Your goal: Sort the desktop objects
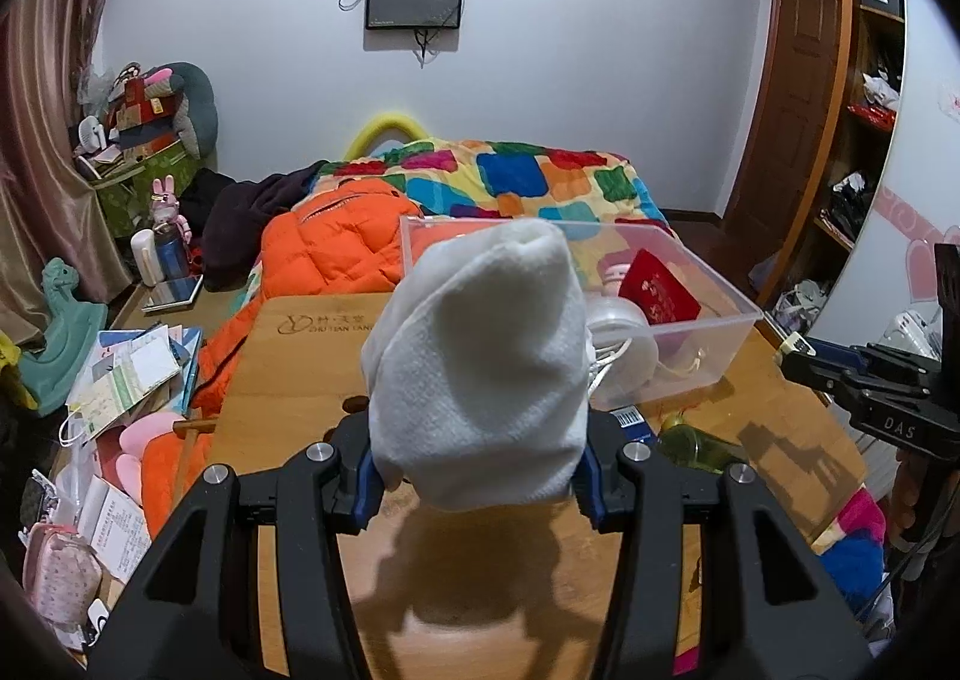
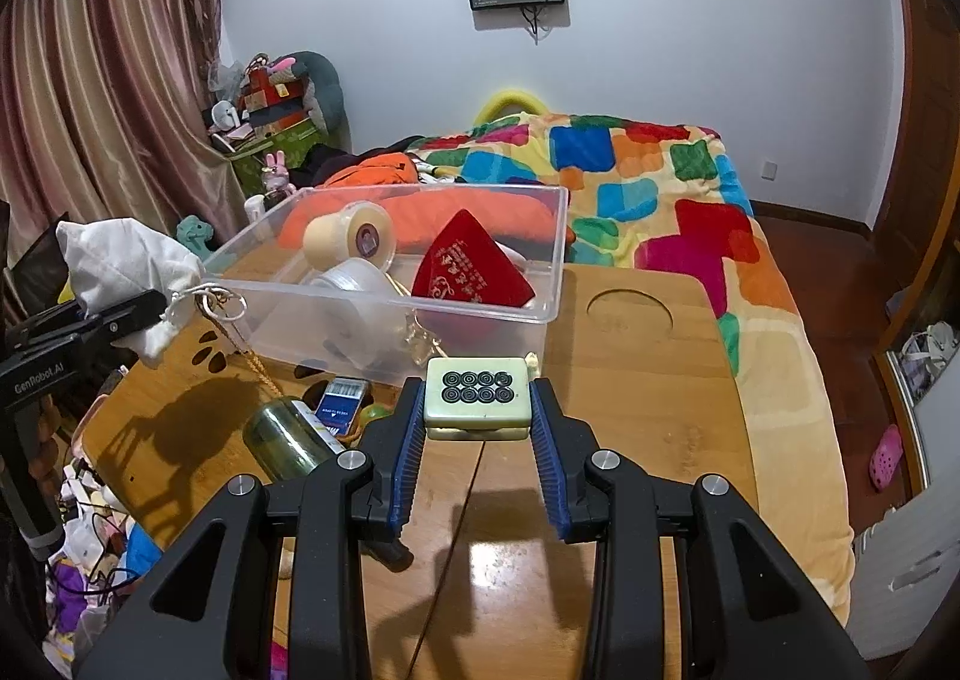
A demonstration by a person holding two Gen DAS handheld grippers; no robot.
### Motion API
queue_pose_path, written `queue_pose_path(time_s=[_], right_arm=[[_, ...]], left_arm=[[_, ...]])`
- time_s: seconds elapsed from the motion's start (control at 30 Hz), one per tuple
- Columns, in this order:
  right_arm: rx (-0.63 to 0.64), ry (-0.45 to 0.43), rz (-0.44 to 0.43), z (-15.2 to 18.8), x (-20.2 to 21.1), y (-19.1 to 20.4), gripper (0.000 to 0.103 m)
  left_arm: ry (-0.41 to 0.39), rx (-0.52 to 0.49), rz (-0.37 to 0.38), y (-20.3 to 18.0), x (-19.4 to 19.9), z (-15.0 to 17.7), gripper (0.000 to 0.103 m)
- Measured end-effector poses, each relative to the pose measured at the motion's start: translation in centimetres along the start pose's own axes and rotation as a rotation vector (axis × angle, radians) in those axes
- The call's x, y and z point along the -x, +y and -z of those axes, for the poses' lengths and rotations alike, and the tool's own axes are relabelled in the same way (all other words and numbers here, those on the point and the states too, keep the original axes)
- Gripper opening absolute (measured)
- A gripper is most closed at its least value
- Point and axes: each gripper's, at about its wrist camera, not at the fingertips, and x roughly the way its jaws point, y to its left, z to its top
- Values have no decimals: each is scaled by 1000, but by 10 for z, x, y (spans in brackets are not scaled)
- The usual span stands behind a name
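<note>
Black two-finger left gripper with blue pads clamps a white drawstring cloth pouch, held above the wooden tabletop. Alongside, the right gripper grips a pale green mahjong tile marked with eight circles, clear of the wood. Beyond both stands a clear plastic storage bin on the table's far side, holding a red fabric pouch, a roll of cream tape and a white round object. Near the bin, a green glass jar lies tipped beside a small blue box.
</note>
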Motion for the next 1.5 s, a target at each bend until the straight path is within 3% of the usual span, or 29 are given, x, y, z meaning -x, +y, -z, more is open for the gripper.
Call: queue_pose_path(time_s=[0.43, 0.97, 1.07, 1.33, 1.5], right_arm=[[38, -23, -1, -19, -7, 7, 31], [54, -44, -2, -50, -29, 3, 31], [34, -18, -22, -41, -30, -3, 31], [-9, 120, 32, 9, -37, -38, 31], [1, 175, 45, 23, -49, -43, 31]], left_arm=[[-37, -1, 5, 5, -1, -18, 50], [-27, -35, 30, -2, -27, -41, 50], [-26, -35, 38, -3, -31, -42, 50], [-2, -22, 60, -3, -37, -35, 50], [7, -11, 67, -6, -39, -33, 50]])
